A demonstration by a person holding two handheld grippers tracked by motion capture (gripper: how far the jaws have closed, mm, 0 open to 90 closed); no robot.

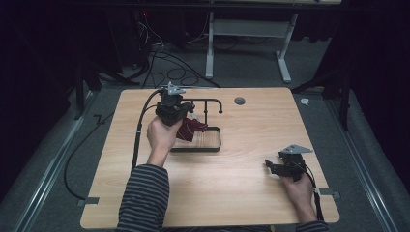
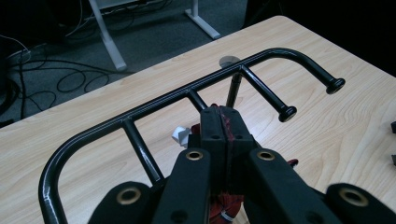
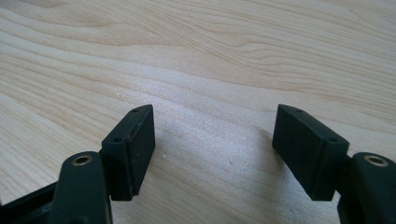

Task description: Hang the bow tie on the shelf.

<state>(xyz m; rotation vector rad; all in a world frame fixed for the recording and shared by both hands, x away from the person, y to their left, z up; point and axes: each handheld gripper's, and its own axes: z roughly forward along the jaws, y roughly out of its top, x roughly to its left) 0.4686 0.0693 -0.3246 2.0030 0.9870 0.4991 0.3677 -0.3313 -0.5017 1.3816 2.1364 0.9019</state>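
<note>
A dark red cloth (image 1: 191, 128) hangs from my left gripper (image 1: 180, 116), which is raised over the black rack and tray at the back left of the table. In the left gripper view the jaws are pressed together on a thin fold of the red cloth (image 2: 227, 122), just below the rack's top rail (image 2: 187, 91); more of the cloth shows under the jaws. My right gripper (image 1: 269, 166) rests low near the table's front right, pointing left. Its pads (image 3: 133, 144) stand wide apart over bare wood with nothing between them.
The black metal rack (image 1: 207, 103) has several short prongs and stands at the back of a shallow black tray (image 1: 214, 144). A round grey grommet (image 1: 240, 101) sits in the tabletop behind it. Cables and a white desk frame (image 1: 210, 53) lie on the floor beyond.
</note>
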